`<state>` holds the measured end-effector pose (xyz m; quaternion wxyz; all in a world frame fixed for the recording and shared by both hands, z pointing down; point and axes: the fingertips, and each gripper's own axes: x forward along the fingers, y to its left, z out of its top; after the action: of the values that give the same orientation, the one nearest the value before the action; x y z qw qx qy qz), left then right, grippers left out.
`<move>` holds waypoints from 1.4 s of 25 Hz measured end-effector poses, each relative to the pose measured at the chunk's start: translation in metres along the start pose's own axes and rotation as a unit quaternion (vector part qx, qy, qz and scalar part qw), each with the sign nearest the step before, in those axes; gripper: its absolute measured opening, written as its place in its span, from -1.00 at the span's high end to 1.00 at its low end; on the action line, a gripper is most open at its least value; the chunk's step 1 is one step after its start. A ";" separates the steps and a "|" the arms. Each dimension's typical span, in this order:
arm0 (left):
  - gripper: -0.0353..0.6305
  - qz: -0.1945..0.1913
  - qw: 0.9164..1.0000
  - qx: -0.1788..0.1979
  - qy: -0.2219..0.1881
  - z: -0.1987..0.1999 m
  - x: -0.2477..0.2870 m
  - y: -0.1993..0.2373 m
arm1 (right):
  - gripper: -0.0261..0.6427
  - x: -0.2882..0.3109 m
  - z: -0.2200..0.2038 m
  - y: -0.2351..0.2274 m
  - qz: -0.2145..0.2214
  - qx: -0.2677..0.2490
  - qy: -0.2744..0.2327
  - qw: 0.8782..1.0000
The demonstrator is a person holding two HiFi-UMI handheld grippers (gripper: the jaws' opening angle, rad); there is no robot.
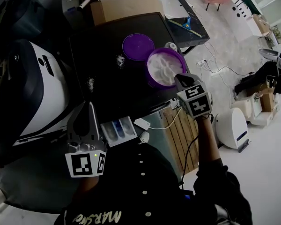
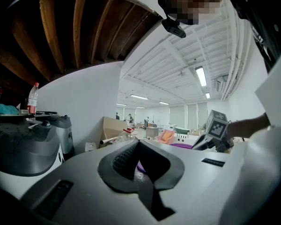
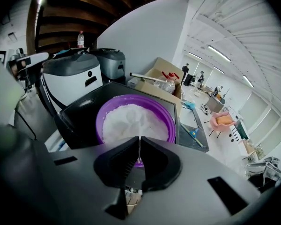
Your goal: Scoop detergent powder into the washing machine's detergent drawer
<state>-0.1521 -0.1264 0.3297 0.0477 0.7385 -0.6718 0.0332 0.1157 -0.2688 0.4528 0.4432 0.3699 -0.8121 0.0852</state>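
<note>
Near rim of tub (image 1: 148, 69) hidden behind right gripper (image 1: 180, 80). White sliver (image 3: 138, 147) between its jaws too thin to identify. Contents of drawer (image 1: 129, 127) too small to tell.

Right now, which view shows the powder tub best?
The right gripper view: it looks down into the tub, rim and powder nearly whole. The head view shows it smaller, partly behind the right gripper. The left gripper view catches only a sliver of purple rim.
</note>
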 end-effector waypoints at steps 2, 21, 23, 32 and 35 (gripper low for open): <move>0.88 0.001 1.000 0.001 -0.001 0.001 0.000 0.000 | 0.81 -0.001 0.000 0.001 0.006 0.008 -0.009 1.000; 0.88 -0.001 0.999 0.015 -0.043 0.028 -0.018 -0.013 | 0.82 -0.090 0.029 -0.009 -0.029 0.099 -0.250 0.963; 0.88 -0.001 0.999 0.017 -0.049 0.033 -0.022 -0.015 | 0.82 -0.109 0.032 -0.004 -0.024 0.120 -0.292 0.949; 0.88 0.001 0.996 0.025 -0.081 0.052 -0.037 -0.022 | 0.83 -0.174 0.038 0.011 -0.059 0.128 -0.398 0.907; 0.88 0.005 0.995 0.030 -0.092 0.063 -0.044 -0.021 | 0.83 -0.193 0.035 0.010 -0.083 0.133 -0.410 0.899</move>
<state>-0.1361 -0.0886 0.2614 -0.0363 0.7363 -0.6755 -0.0142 0.1496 -0.1766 0.2830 0.0236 0.4936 -0.8693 -0.0038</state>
